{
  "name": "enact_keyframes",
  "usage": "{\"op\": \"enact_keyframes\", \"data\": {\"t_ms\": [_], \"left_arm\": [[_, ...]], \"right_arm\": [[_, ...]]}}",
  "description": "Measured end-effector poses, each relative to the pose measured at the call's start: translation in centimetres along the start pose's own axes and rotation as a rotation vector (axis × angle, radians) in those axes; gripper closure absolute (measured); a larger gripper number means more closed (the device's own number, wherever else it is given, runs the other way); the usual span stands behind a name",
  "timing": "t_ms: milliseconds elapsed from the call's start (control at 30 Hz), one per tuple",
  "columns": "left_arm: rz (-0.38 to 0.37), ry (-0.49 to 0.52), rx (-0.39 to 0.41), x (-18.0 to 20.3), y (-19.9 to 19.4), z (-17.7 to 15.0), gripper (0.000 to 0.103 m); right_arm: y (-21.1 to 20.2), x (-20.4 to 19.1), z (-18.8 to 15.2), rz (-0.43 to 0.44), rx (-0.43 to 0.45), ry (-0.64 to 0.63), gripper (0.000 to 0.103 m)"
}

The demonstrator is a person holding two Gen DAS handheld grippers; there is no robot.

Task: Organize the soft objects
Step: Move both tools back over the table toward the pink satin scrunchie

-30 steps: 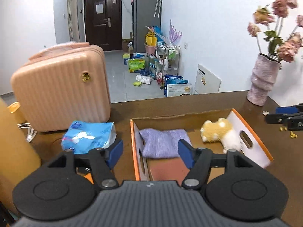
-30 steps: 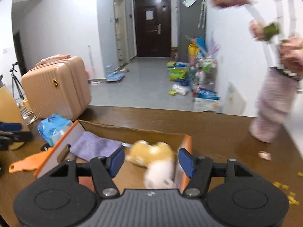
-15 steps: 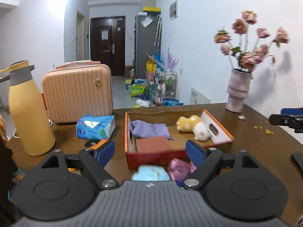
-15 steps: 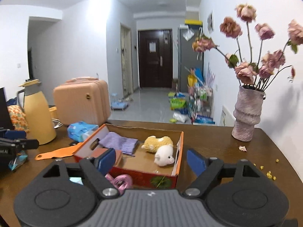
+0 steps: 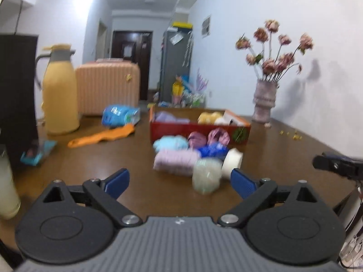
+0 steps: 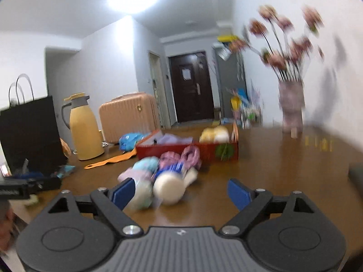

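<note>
A red cardboard box (image 5: 199,129) (image 6: 181,148) sits mid-table with a lilac cloth (image 5: 168,116) and a yellow-and-white plush (image 5: 212,117) (image 6: 214,134) inside. In front of it lies a pile of soft rolls: light blue (image 5: 171,142), pink (image 5: 175,162), dark blue (image 5: 213,150), pale green (image 5: 206,175) and cream (image 6: 168,187). My left gripper (image 5: 180,183) hovers near the table's front, its jaws still opening, with nothing between them. My right gripper (image 6: 181,191) is also opening; the pale rolls lie just beyond its left finger, not gripped.
A yellow thermos (image 5: 59,90), a peach suitcase (image 5: 109,88), a blue tissue pack (image 5: 119,115), an orange shoehorn-like tool (image 5: 102,134) and a black paper bag (image 6: 27,133) stand to the left. A vase of dried flowers (image 5: 264,99) stands at the back right.
Both grippers have pulled back from over the box toward the table's front edge and sunk lower. Their jaws have widened. The pile of rolls has come into view.
</note>
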State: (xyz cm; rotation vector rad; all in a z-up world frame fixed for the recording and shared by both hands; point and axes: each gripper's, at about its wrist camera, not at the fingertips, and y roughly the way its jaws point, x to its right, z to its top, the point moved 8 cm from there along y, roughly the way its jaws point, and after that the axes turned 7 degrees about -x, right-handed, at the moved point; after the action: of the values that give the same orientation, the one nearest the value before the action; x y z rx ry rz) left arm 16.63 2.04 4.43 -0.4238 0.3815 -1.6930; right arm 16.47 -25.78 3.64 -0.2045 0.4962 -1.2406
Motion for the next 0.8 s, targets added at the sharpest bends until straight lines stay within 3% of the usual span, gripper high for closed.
{"op": "enact_keyframes", "data": {"t_ms": [67,200,400,567,800], "left_arm": [[0.000,0.014,-0.013,0.1,0.1,-0.7,0.005],[0.012,-0.009,-0.006,-0.2,0.1,-1.0,0.005],[0.009,-0.023,-0.015,-0.7,-0.1,-1.8,0.005],[-0.038,-0.007,-0.038,0.6,0.6,-2.5,0.005],[-0.076,-0.016,-0.095,1.2,3.3,-3.1,0.005]], "right_arm": [[0.2,-0.2,-2.0,0.003,-0.038,0.039,0.015],[0.5,-1.6,-3.7,-0.055,-0.063,-0.046,0.015],[0.4,-2.5,-2.8,-0.060,-0.040,-0.065,0.015],[0.4,-3.0,-2.5,-0.049,-0.011,-0.079,0.015],[3.2,-2.6,-2.4,-0.027,-0.042,-0.053,0.016]]}}
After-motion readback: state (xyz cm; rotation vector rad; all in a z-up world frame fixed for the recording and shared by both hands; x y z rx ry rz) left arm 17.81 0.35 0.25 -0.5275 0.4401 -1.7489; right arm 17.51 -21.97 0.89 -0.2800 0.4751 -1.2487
